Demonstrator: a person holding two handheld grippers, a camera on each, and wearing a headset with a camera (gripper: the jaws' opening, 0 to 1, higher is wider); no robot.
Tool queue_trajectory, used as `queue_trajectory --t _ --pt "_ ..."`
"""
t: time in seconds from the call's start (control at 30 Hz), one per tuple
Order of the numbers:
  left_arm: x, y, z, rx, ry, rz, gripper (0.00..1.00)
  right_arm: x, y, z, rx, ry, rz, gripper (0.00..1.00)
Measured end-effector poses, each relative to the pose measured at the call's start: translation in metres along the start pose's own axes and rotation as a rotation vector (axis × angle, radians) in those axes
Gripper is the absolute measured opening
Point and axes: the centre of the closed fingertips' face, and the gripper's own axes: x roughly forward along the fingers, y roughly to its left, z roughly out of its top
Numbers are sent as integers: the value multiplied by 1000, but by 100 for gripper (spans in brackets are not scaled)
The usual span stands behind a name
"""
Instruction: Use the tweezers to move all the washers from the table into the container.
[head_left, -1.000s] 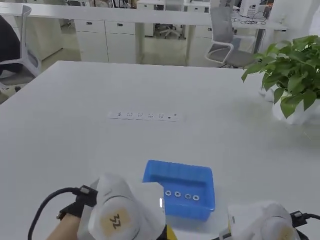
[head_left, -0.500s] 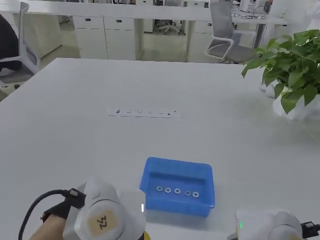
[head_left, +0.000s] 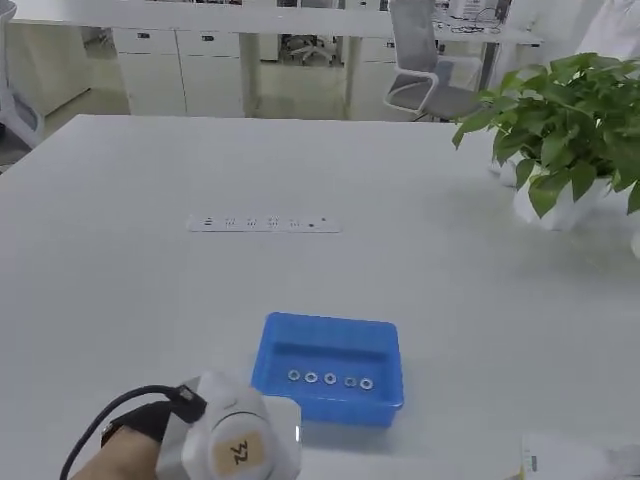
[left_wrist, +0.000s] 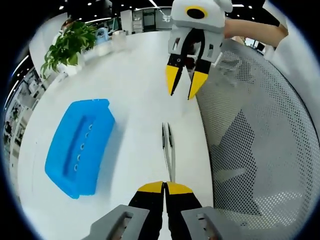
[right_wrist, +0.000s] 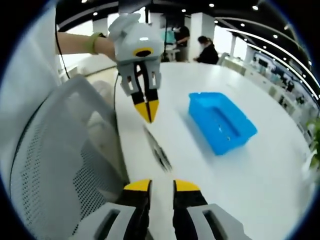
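The blue container (head_left: 330, 365) stands near the table's front edge with a row of several washers (head_left: 330, 378) in it. It also shows in the left gripper view (left_wrist: 80, 145) and the right gripper view (right_wrist: 222, 120). Thin metal tweezers (left_wrist: 168, 150) lie along the white tabletop. Their near end is right at the tips of my left gripper (left_wrist: 165, 186), whose jaws are shut. In the right gripper view a small gap separates the tweezers (right_wrist: 159, 150) from the left gripper (right_wrist: 148, 112). My right gripper (right_wrist: 161, 186) faces it, open and holding nothing, also seen as (left_wrist: 184, 85).
A grey mesh chair (left_wrist: 250, 125) stands at the table's front edge beside the grippers. A white power strip (head_left: 262, 223) lies mid-table, and a potted plant (head_left: 560, 130) stands at the far right. Office desks and chairs stand beyond the table.
The head camera has shifted. In it my left gripper has drawn back toward the lower left, and the right gripper has slid almost off the bottom edge. The container and washers stay put.
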Motion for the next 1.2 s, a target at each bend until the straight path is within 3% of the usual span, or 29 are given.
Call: queue_trajectory --t 0.2,0.4,0.57,0.73,0.9,1.1,1.2 --pt "-1 3 2 -12 -1 14 0 -11 -4 2 58 -51 -47 13" --pt "-6 1 3 -19 -17 35 0 -11 -7 5 79 -75 -55 14" --pt "-13 -4 4 -71 -55 59 0 -11 -10 9 105 -105 -62 16" --pt "-22 -8 6 -184 -151 118 0 -15 -14 18 134 -161 -84 19" --pt "-37 -12 6 -301 -254 198 15 -23 -27 31 193 -276 -138 28" --pt "-64 -5 16 -422 -442 341 37 -41 -47 37 240 -341 -226 40" --pt "-80 -2 23 -495 -567 397 48 -55 -55 40 276 -385 -272 51"
